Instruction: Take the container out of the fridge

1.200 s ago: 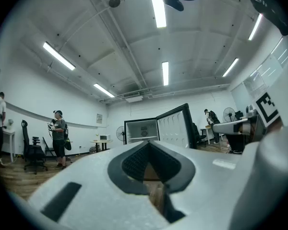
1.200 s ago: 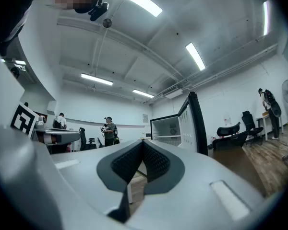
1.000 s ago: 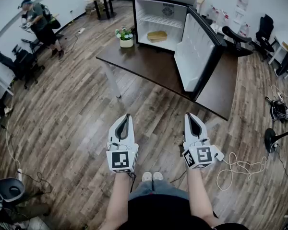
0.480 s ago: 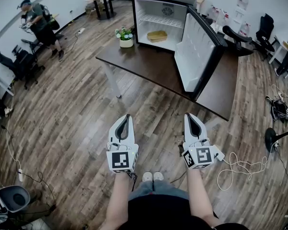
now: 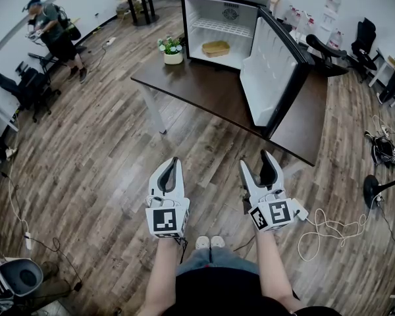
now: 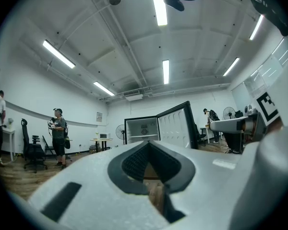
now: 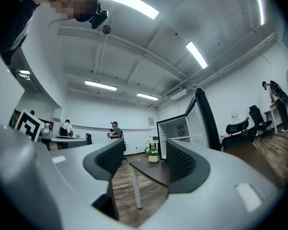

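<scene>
Left tool closed, right tool just opening, empty — container in open fridge on table, plant beside

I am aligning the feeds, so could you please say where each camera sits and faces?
Head view: on the person's head, looking steeply down at floor, table and open fridge; shows forearms, legs, left gripper, right gripper.
Left gripper view: on the left gripper, facing forward along its shut jaws at the fridge.
Right gripper view: on the right gripper, facing forward between its empty jaws, which have just been opening, at table and fridge.
Shared: all three show the fridge.
</scene>
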Demonstrator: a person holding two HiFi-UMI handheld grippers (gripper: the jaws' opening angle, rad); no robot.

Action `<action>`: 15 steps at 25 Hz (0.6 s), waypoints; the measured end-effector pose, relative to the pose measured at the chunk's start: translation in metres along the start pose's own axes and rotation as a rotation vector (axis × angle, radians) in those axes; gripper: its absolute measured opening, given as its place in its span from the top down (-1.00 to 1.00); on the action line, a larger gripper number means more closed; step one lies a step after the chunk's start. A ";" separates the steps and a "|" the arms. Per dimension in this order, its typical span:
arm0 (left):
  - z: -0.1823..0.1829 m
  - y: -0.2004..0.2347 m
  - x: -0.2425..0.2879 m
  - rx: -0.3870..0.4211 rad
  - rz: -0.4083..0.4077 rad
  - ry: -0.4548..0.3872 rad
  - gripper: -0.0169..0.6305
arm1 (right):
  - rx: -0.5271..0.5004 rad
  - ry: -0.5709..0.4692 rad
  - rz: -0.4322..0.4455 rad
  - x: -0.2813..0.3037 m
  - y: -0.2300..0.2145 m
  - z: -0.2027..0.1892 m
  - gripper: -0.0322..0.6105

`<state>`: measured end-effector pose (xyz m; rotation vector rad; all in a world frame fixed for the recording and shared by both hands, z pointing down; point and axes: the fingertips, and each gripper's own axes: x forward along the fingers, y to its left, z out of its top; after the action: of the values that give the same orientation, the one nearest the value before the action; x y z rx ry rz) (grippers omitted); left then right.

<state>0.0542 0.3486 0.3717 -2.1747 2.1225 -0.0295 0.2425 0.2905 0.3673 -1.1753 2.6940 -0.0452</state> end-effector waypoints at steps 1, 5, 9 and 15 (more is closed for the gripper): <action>0.000 0.001 0.001 -0.001 -0.001 -0.001 0.93 | -0.002 0.003 0.004 0.002 0.002 -0.001 0.04; 0.000 0.006 0.003 -0.002 -0.007 -0.003 0.93 | -0.004 0.014 0.009 0.010 0.007 -0.005 -0.23; -0.003 0.014 0.007 -0.007 -0.016 -0.001 0.93 | -0.009 0.030 0.008 0.018 0.012 -0.011 -0.28; -0.009 0.029 0.010 -0.011 -0.033 0.002 0.93 | -0.013 0.034 -0.001 0.030 0.024 -0.018 -0.28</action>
<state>0.0246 0.3377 0.3771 -2.2168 2.0926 -0.0230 0.2019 0.2845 0.3774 -1.1906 2.7271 -0.0492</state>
